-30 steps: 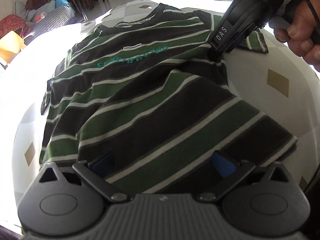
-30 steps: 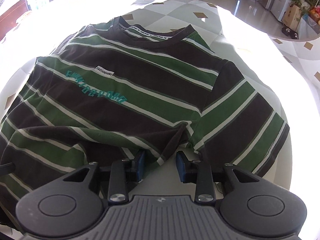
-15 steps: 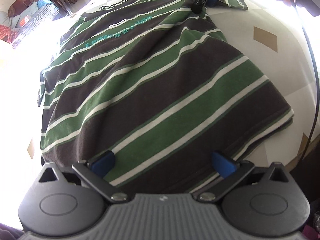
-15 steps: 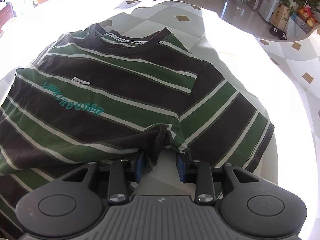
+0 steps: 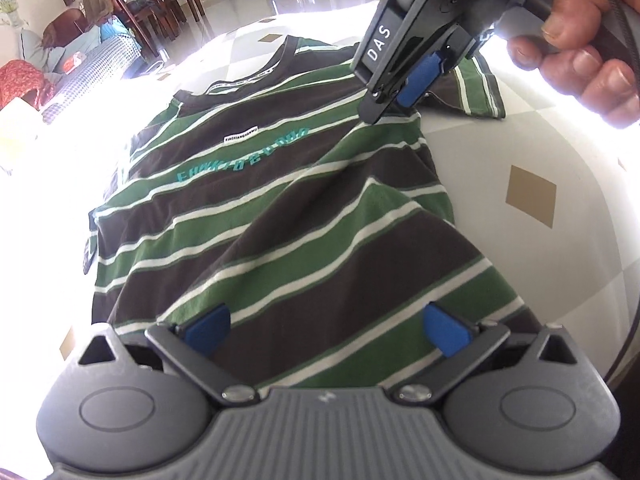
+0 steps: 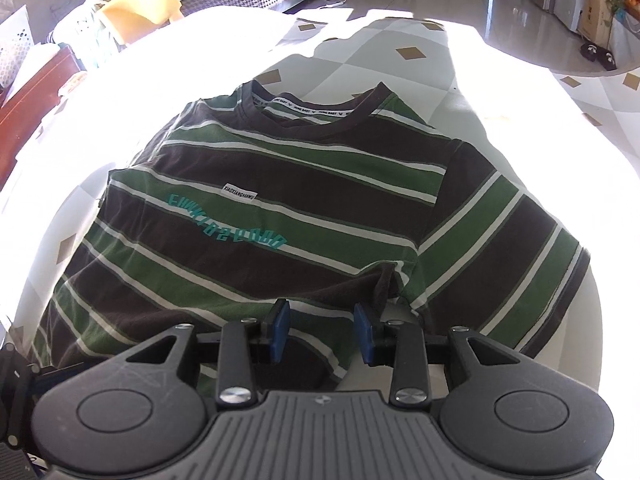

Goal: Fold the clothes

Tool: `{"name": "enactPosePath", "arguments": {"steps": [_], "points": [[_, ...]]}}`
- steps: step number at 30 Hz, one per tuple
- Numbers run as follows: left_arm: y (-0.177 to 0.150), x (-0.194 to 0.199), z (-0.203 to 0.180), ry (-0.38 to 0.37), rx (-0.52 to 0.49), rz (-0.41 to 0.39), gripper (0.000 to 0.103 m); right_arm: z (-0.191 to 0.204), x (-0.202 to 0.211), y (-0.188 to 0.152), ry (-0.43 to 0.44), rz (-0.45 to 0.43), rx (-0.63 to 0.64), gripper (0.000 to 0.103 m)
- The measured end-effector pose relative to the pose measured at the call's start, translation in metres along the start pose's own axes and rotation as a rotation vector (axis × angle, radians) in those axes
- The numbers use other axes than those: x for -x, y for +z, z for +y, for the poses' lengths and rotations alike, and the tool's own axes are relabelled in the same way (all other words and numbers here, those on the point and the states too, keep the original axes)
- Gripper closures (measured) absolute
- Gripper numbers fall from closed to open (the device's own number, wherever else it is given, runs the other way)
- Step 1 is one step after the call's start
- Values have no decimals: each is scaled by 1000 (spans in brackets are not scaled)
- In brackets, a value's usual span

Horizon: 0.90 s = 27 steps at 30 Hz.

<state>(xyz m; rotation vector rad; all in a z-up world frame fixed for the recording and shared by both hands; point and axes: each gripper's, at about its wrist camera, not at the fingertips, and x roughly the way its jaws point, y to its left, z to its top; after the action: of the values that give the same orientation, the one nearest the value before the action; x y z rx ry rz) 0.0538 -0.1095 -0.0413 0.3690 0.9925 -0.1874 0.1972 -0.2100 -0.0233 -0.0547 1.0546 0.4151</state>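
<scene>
Striped cotton in green, brown and white is lying spread face-up on the pale tablecloth (image 6: 460, 92), and both tools are working its nearer side. Closest in, the left gripper (image 5: 326, 326) is standing wide open with the hem region of the T-shirt (image 5: 280, 216) draped between and beyond its blue pads; nothing is being pinched there, so the cloth is simply resting under the spread fingers. Just past those fingers the fabric is rising in a ridge that is running up toward the right gripper (image 5: 394, 98), which is pointing steeply down at the side seam below the sleeve (image 5: 476, 88). Its fingers are standing partly apart, and from its own camera the cloth is lying ahead of the pads with a small pucker by the right-hand one; whether they are nipping fabric I cannot tell. That placement probably marks the line for folding the side inward. Farther off, the teal chest lettering (image 6: 226, 222) and then the collar (image 6: 312, 110) are lying flat, undisturbed.
</scene>
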Motion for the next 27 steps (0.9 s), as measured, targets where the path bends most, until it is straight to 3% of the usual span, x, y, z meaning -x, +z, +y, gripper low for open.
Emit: {"name": "enactPosePath", "arguments": {"steps": [5, 11, 18, 27], "points": [[2, -14, 3, 23, 31, 29, 0, 8, -13, -4, 63, 57, 5, 70], [-10, -24, 13, -58, 98, 91, 0, 7, -28, -5, 45, 82, -10, 70], [-26, -21, -13, -21, -39, 97, 0, 3, -30, 2, -44, 60, -26, 70], [-41, -16, -32, -47, -91, 146, 0, 0, -19, -2, -30, 73, 16, 68]]}}
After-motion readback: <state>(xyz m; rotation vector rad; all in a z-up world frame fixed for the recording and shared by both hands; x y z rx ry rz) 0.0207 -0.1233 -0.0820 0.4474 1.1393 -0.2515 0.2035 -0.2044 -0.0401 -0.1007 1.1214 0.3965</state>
